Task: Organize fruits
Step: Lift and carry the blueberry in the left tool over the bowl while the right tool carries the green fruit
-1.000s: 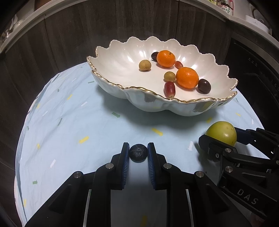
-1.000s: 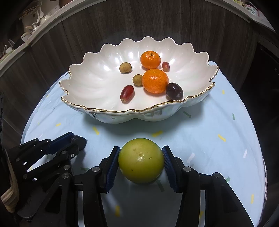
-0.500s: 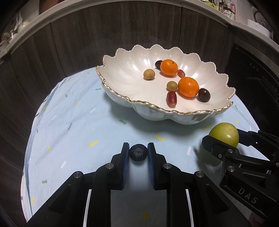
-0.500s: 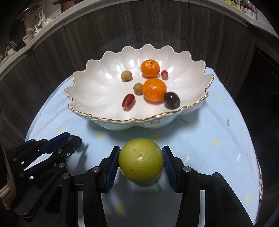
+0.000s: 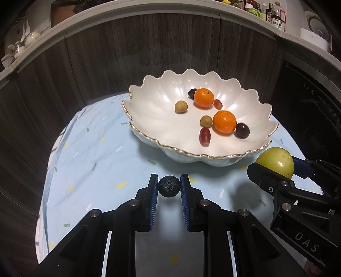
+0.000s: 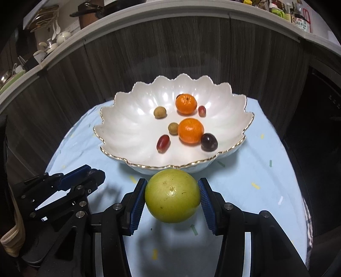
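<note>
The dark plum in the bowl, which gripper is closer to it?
Right. The right gripper sits just outside the rim nearest the dark plum; the left gripper is farther away.

Beyond the left gripper, a dark fruit sits mostly hidden behind the far mandarin. Shelf bottle labels are too small to read (top right). The right gripper covers the bowl's near wall.

— Position of the bowl?
— On the cloth, far side, fruit inside.
— Grippers?
— Left gripper and right gripper side by side before the bowl, each holding fruit.
</note>
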